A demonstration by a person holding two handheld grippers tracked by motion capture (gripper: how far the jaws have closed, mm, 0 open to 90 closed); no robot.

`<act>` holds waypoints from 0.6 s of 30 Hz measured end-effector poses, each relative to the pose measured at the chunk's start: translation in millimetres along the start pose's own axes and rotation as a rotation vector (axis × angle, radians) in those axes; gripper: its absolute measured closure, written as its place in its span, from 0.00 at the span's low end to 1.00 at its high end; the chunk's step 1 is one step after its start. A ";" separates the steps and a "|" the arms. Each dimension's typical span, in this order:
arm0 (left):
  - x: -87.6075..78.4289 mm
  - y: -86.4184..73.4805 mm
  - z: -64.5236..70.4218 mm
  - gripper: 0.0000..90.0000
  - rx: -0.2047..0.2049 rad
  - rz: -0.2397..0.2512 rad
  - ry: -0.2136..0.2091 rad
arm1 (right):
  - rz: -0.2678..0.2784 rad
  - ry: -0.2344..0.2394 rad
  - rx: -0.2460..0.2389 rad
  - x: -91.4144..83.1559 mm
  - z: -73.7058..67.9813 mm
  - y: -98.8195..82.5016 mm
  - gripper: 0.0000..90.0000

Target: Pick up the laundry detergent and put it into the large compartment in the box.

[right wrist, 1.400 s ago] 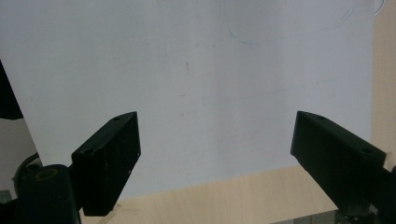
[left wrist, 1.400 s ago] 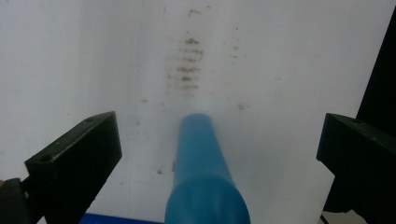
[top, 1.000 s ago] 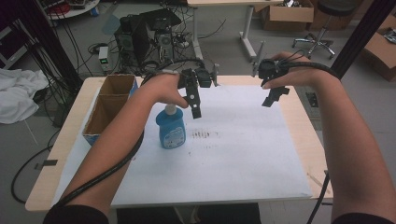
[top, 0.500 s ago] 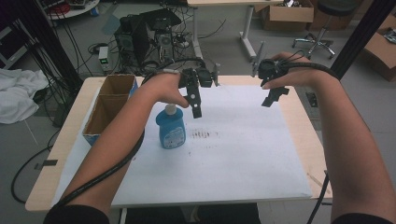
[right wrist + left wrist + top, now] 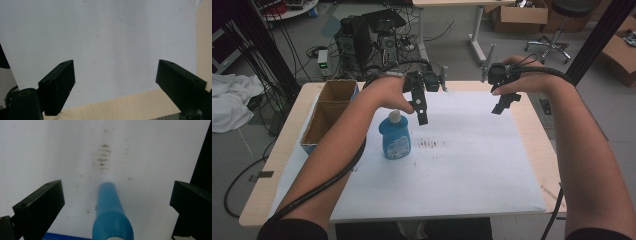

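A blue bottle (image 5: 395,136) with a white cap stands upright on the white sheet (image 5: 462,160), left of centre. My left gripper (image 5: 419,107) hovers just right of and above the cap. Its own view looks down on the blue bottle (image 5: 111,217), which lies low between the widely spread jaws, untouched, so the left gripper (image 5: 117,195) is open. My right gripper (image 5: 504,102) hangs in the air over the sheet's far right part. In its view the right gripper (image 5: 117,72) is open, with nothing but the white sheet (image 5: 105,37) between its jaws.
An open cardboard box (image 5: 327,112) with two compartments sits at the table's left edge. Dark smudges (image 5: 429,145) mark the sheet right of the bottle. Bare wooden table (image 5: 537,135) borders the sheet on the right. Computers, cables and chairs stand on the floor beyond.
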State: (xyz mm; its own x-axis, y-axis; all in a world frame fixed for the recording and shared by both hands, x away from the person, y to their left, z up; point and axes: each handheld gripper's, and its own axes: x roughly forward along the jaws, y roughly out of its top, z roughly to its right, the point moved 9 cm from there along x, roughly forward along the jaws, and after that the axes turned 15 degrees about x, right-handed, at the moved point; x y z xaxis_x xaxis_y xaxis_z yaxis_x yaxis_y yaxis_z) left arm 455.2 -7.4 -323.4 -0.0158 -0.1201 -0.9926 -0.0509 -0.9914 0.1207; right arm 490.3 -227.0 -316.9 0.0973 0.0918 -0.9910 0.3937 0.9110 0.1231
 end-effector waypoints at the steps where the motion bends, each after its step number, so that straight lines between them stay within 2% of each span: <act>1: -0.4 0.3 0.2 0.00 0.002 0.000 0.002 | -0.001 0.008 0.000 0.6 0.5 -0.8 0.18; 6: -2.8 -1.2 3.2 0.00 -0.009 0.001 0.012 | 0.002 0.005 -0.001 0.6 1.6 -0.6 0.18; 18: -24.6 -15.2 11.9 0.00 -0.053 -0.018 0.039 | 0.015 0.001 -0.013 -0.6 0.0 0.1 0.18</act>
State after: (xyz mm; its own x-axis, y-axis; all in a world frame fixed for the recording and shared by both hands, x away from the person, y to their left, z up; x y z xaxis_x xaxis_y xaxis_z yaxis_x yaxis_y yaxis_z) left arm 444.4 11.2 -300.6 0.0236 -0.1031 -0.9944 0.0023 -0.9947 0.1032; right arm 490.3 -226.9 -316.3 0.1026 0.1060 -0.9891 0.3804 0.9145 0.1375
